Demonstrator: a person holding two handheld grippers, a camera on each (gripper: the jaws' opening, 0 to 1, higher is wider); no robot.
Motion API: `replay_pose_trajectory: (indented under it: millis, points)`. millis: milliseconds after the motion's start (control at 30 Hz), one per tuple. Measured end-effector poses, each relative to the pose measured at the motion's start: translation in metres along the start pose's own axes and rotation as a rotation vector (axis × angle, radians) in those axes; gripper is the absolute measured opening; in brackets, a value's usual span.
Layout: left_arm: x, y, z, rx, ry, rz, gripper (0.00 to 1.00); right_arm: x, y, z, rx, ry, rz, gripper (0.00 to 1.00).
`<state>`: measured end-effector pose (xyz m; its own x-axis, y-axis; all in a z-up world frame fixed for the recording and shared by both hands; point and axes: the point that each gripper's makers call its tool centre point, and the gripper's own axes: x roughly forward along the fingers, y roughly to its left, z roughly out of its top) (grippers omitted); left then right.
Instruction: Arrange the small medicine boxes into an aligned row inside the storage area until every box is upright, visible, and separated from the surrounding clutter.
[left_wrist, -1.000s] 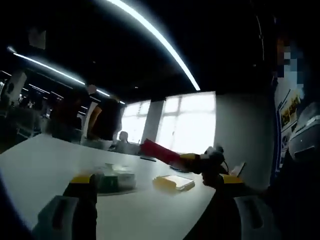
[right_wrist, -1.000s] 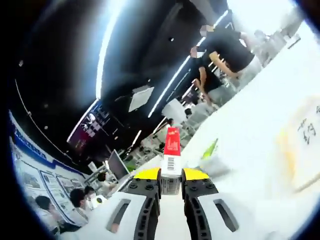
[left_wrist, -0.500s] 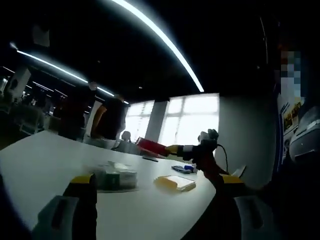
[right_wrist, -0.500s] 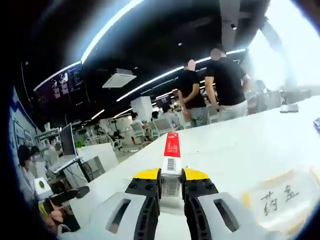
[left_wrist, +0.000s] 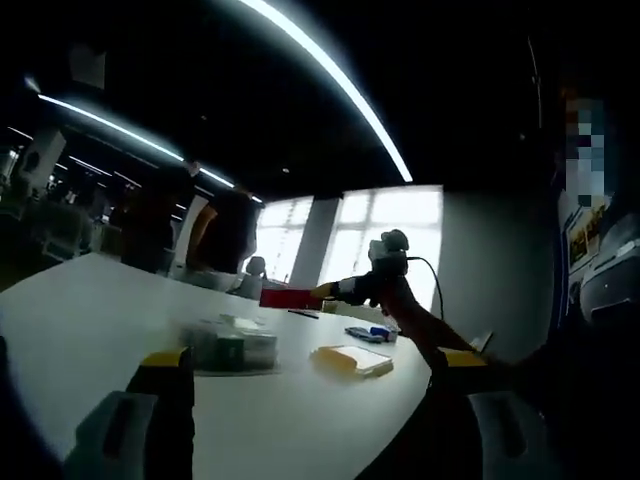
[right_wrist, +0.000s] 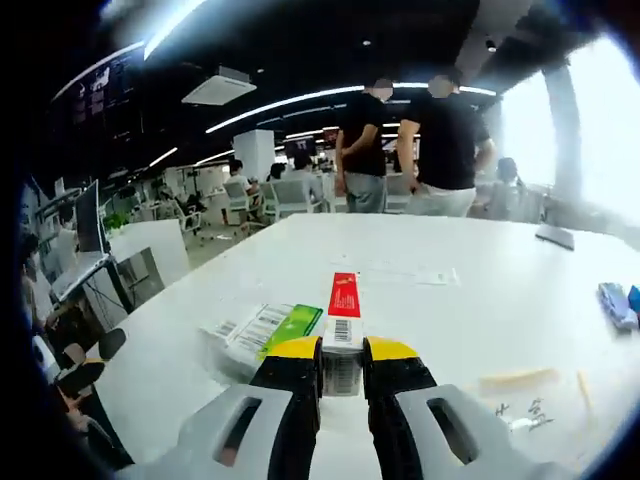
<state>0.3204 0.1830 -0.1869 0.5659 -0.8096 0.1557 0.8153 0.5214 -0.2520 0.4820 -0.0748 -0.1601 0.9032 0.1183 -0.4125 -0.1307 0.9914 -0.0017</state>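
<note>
Pointing straight ahead along our right tongs (right_wrist: 342, 358), the red-and-white medicine box (right_wrist: 343, 318) runs lengthwise away from us, clamped at its near end and carried above the white surface (right_wrist: 480, 290). Below it, stacked boxes (right_wrist: 265, 331) lie near the surface's left edge. Our left tongs (left_wrist: 310, 385) gape wide, holding nothing, with bare surface ahead.

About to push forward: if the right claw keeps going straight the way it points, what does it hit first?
Probably the white table: the right claw, shut on the red box, aims past the green-labelled boxes. Depth uncertain.
</note>
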Motion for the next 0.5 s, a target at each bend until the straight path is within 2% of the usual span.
replay_pose_trajectory:
  millis: [100, 133, 200, 300, 433, 500]
  points:
    - [-0.002, 0.003, 0.000, 0.004, 0.006, 0.005, 0.99, 0.008, 0.004, -0.001, -0.047, 0.065, -0.017, 0.13]
    - [-0.003, 0.003, 0.001, 0.005, 0.007, 0.007, 0.99, 0.011, 0.005, -0.005, -0.054, 0.116, -0.026, 0.13]
    - [-0.006, 0.005, 0.003, 0.006, 0.001, 0.010, 0.99, 0.016, 0.005, -0.006, -0.073, 0.164, -0.051, 0.13]
    - [-0.007, 0.006, 0.004, 0.002, 0.001, 0.014, 0.98, 0.022, 0.001, -0.004, -0.130, 0.210, -0.112, 0.13]
    - [-0.008, 0.006, 0.001, 0.004, 0.013, 0.014, 0.98, 0.030, 0.013, -0.007, -0.112, 0.271, -0.070, 0.13]
    - [-0.008, 0.006, 0.000, 0.001, 0.018, 0.014, 0.98, 0.031, 0.012, -0.011, -0.139, 0.298, -0.106, 0.13]
